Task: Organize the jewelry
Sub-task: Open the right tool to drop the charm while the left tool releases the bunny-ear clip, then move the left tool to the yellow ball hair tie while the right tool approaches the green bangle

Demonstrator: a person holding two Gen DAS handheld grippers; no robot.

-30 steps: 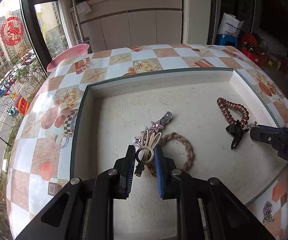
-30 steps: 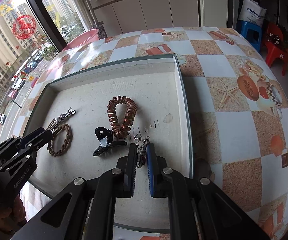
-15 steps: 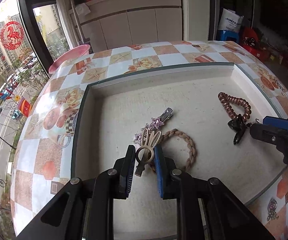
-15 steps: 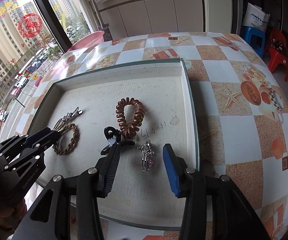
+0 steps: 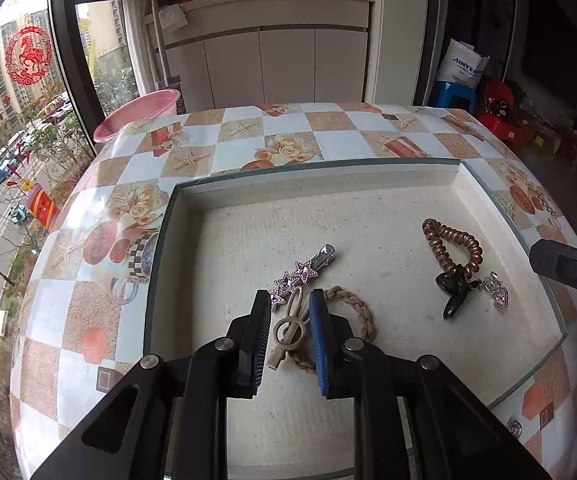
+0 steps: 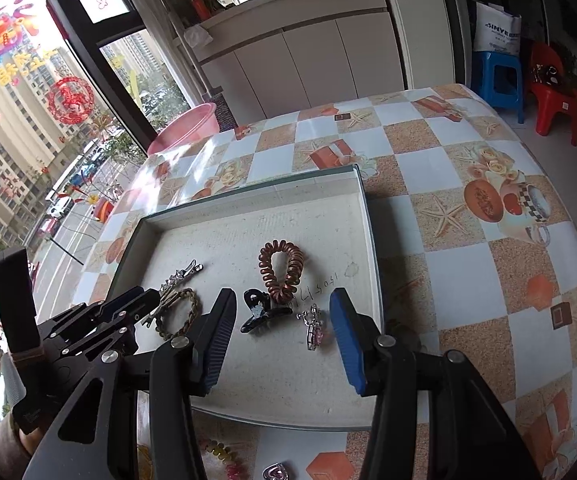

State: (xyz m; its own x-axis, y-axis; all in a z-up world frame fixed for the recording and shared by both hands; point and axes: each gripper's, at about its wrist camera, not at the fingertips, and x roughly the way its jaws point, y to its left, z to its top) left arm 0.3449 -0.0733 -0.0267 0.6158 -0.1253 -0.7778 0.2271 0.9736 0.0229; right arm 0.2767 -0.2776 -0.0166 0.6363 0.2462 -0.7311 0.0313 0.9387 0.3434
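The left tongs pinch a cream hair clip over the tray on the bench. The right tongs are spread wide and hold nothing. A sparkly pink earring lies in the tray between them, near a black claw clip.

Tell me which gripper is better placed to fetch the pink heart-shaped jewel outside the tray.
Right: the right gripper is open and empty, close to the pink heart-shaped jewel; the left gripper is shut on a beige looped hair clip.
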